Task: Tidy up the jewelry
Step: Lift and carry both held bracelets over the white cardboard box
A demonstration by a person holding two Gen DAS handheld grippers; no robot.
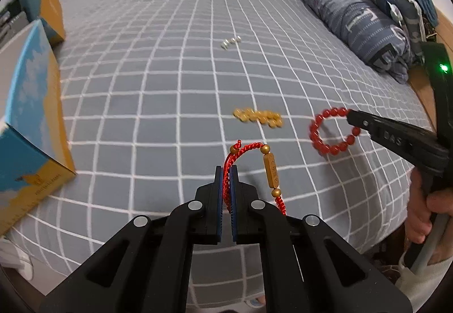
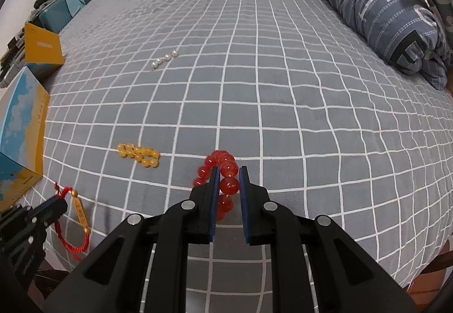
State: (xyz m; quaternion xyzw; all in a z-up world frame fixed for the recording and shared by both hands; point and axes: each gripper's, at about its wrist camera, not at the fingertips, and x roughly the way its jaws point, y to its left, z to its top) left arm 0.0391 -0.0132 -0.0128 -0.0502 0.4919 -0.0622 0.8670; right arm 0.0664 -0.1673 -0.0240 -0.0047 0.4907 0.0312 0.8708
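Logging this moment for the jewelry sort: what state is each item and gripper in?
left gripper: shut on red cord bracelet
red cord bracelet: held, lifted
right gripper: shut on red bead bracelet
red bead bracelet: held, lifted
yellow bead bracelet: lying loose on the bed
pearl strand: lying loose farther back

Black tongs (image 1: 226,171), blue pads (image 2: 215,199), silver rivets
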